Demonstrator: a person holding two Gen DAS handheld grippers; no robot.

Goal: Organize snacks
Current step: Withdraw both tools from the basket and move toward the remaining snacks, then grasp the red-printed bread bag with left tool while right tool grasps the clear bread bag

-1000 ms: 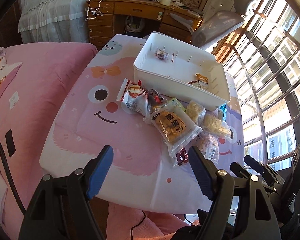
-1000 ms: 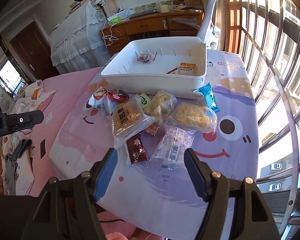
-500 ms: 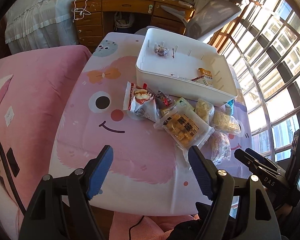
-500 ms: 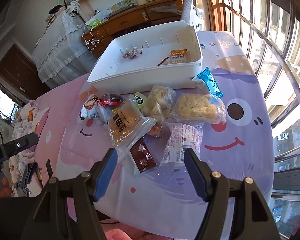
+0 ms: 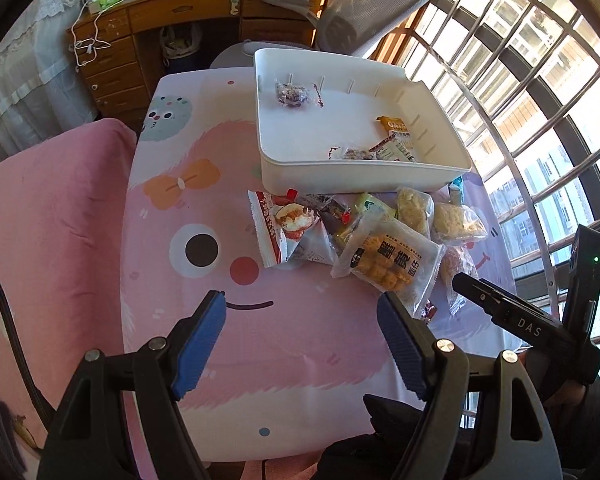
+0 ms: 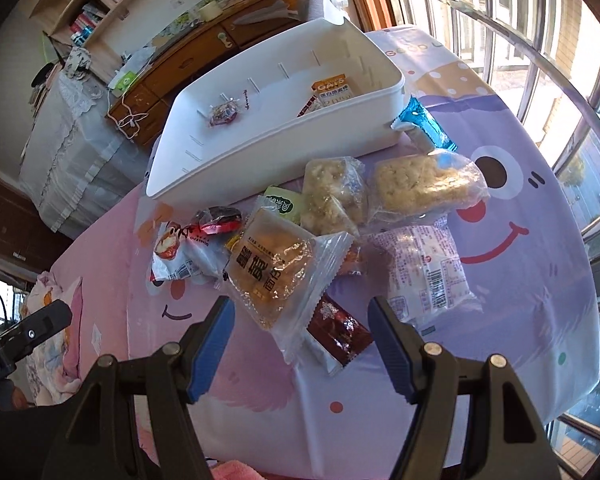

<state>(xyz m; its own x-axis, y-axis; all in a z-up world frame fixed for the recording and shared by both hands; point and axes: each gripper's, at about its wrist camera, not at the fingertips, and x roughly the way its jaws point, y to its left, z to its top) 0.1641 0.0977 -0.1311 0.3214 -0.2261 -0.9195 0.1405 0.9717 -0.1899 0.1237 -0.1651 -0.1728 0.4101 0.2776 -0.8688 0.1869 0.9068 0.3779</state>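
White tray (image 5: pixel 364 176) sits at the table's far side, a few snacks inside; the snack pile (image 6: pixel 320 240) lies just before it. My right gripper (image 6: pixel 300 338) hovers wide and empty above the pile's near edge, my left gripper (image 5: pixel 302 334) likewise, pile beyond its right finger.

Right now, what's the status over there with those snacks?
Left hand-held gripper open, empty. Right hand-held gripper open, over dark red foil packet. Most snacks outside white plastic bin. Nothing blocking.
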